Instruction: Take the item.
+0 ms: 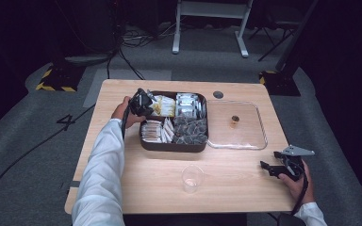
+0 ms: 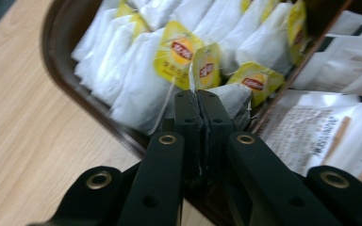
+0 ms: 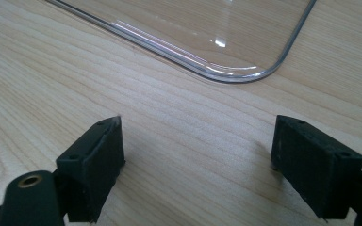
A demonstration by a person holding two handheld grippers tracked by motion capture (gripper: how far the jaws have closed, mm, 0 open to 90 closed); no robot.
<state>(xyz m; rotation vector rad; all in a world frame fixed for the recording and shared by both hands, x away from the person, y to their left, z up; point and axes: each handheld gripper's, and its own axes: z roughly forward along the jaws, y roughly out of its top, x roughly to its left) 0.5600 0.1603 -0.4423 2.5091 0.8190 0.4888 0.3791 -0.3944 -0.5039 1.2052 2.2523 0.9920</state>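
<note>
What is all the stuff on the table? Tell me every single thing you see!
table: one, light wood, under everything
tray: one, dark brown, four compartments, table's middle
tea bags: many, white with yellow tags, tray's far-left compartment
packets: many, white, grey and dark, other compartments
clear lid: one, see-through, right of tray
plastic cup: one, clear, near edge
left gripper: one, black, shut on a tea bag's string
right gripper: one, black, open, table's right

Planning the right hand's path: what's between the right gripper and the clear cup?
Bare wood. In the high view, nothing lies on the table between the right gripper and the clear cup; the clear lid sits farther back, off that line.
</note>
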